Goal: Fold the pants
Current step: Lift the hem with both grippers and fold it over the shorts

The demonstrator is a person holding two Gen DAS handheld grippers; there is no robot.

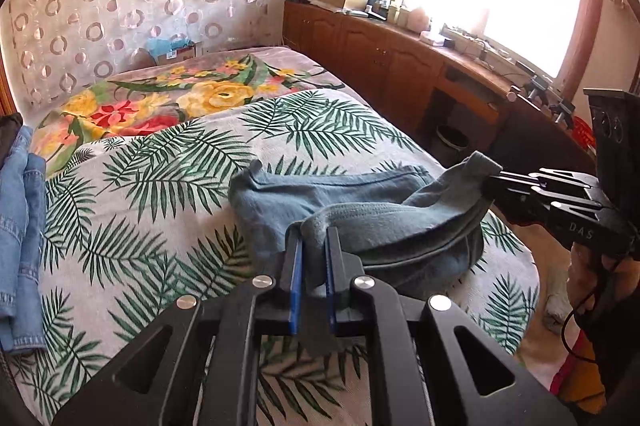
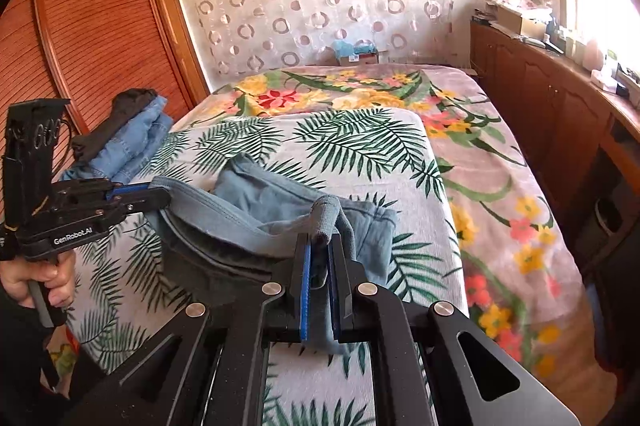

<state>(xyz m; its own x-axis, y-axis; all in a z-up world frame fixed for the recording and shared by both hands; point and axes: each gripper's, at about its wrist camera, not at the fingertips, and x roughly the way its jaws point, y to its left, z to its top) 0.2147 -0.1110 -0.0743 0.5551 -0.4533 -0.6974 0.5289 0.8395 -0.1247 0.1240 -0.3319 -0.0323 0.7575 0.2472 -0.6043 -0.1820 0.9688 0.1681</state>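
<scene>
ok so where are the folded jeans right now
The folded jeans lie at the left edge of the palm-leaf blanket, by the wooden wardrobe, with a dark garment on top; they are at the far left in the left wrist view.

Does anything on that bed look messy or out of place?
Only the blue-grey pants: they lie bunched on the leaf-print cover, the waistband pinched by the left gripper and right gripper. The denim stack looks tidy.

Grey-blue pants [image 1: 352, 210] lie on a white cover with green palm leaves [image 1: 160, 186]; beyond it, a blanket of yellow and red flowers [image 1: 168, 102].
</scene>
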